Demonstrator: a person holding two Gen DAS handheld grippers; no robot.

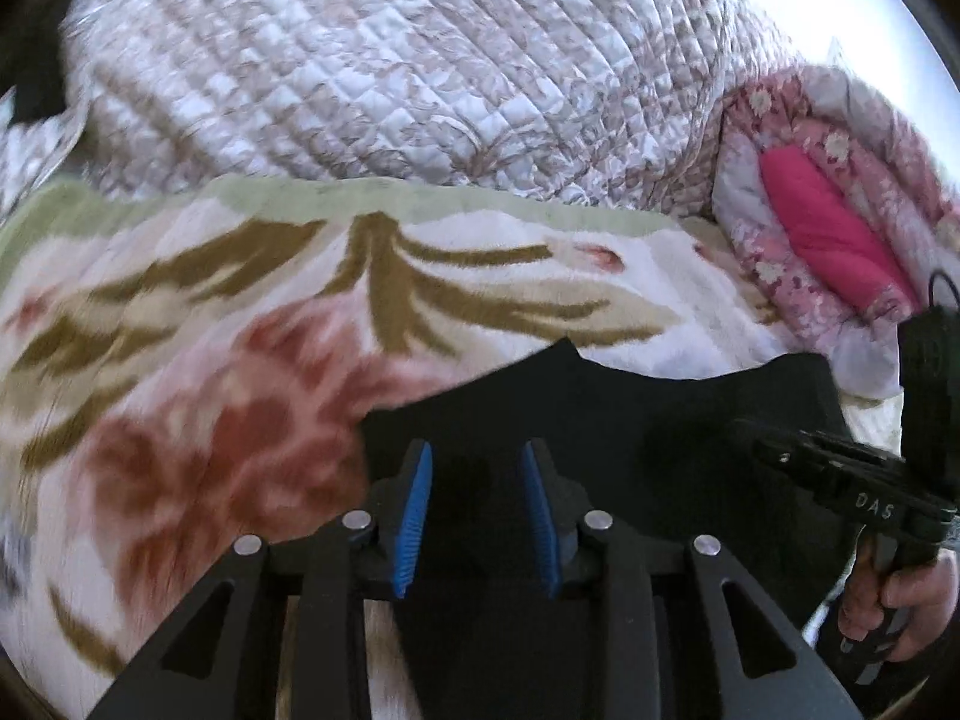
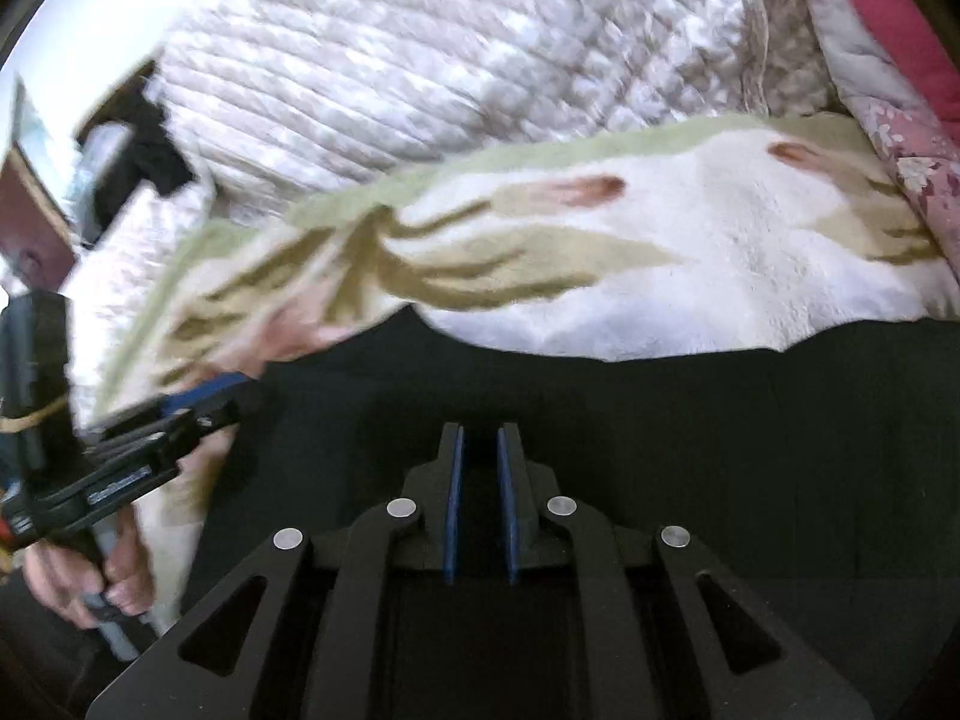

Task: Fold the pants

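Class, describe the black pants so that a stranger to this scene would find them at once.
Start at the quilted white bedspread, then drop to the fluffy cream blanket with olive leaves. On its near edge lie the black pants, the only plain dark cloth among patterned bedding.

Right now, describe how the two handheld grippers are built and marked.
Each gripper is a matte black frame with triangular cutouts, silver round pivot pins and two fingers lined with ribbed blue pads. The left gripper and the right gripper look alike. Seen from the side, the right one has a pistol-style handle, white lettering "DAS" and a thin black cable above it.
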